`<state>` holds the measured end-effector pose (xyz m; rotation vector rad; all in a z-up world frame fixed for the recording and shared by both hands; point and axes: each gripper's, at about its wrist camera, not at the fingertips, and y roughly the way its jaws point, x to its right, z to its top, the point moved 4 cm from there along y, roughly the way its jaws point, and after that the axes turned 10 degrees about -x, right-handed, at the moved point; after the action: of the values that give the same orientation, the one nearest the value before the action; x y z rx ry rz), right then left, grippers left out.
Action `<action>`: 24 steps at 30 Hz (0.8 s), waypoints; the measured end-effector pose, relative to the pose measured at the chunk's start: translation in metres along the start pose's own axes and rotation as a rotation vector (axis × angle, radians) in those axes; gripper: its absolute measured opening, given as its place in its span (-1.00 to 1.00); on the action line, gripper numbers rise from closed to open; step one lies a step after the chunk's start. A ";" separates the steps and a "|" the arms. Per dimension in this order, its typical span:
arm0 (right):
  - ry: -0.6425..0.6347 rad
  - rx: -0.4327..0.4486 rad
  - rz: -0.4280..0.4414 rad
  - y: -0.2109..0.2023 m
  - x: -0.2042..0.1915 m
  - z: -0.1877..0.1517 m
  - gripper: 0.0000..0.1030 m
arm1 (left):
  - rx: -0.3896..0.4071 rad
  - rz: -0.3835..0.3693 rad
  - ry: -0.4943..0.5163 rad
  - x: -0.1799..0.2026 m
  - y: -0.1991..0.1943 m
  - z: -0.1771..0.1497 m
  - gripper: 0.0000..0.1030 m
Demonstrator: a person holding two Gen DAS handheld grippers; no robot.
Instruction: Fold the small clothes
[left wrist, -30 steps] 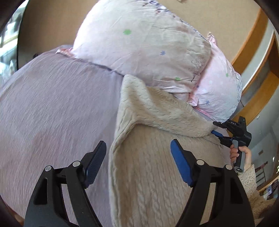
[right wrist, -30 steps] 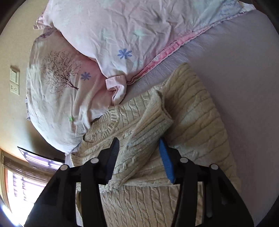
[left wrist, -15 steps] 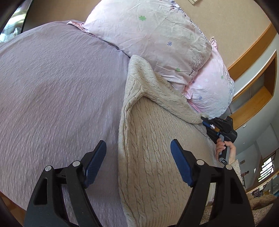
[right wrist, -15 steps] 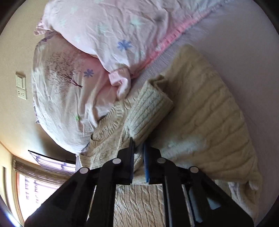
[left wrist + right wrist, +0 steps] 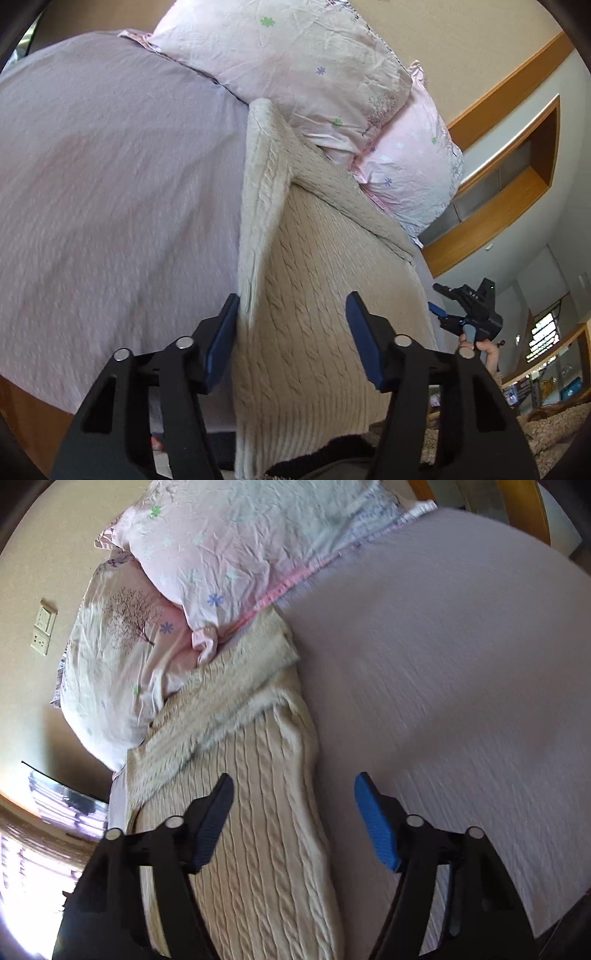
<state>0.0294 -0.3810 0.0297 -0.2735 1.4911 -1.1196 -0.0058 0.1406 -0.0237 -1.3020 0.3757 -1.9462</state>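
Observation:
A cream cable-knit sweater point(image 5: 317, 295) lies on the lilac bed cover, its sides folded in, a sleeve laid across its far end by the pillows. My left gripper point(image 5: 291, 336) is open and low over the sweater's near part, its left pad against a raised folded edge point(image 5: 258, 206). In the right wrist view the sweater point(image 5: 258, 812) runs up the left side. My right gripper point(image 5: 293, 819) is open over the sweater's right edge and holds nothing. It also shows at the far right of the left wrist view point(image 5: 465, 306), off the sweater.
Two pink flowered pillows point(image 5: 303, 70) lie against the wall beyond the sweater, also in the right wrist view point(image 5: 229, 554). The lilac bed cover point(image 5: 110, 192) spreads wide beside the sweater. A wooden shelf frame point(image 5: 517, 177) and a bright window point(image 5: 22, 849) lie beyond the bed.
My right gripper has let go of the sleeve, opened and pulled back. The sleeve now lies flat across the sweater. My left gripper has come down closer to the sweater's folded edge.

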 end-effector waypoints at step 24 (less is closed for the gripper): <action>-0.482 -0.060 0.344 -0.045 -0.109 -0.028 -0.84 | 0.064 0.106 0.022 0.018 -0.041 0.031 -1.00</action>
<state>0.0168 -0.3124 0.1292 -0.2912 1.0894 -0.6734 0.0004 0.1602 0.0261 -1.1974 0.3820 -1.8702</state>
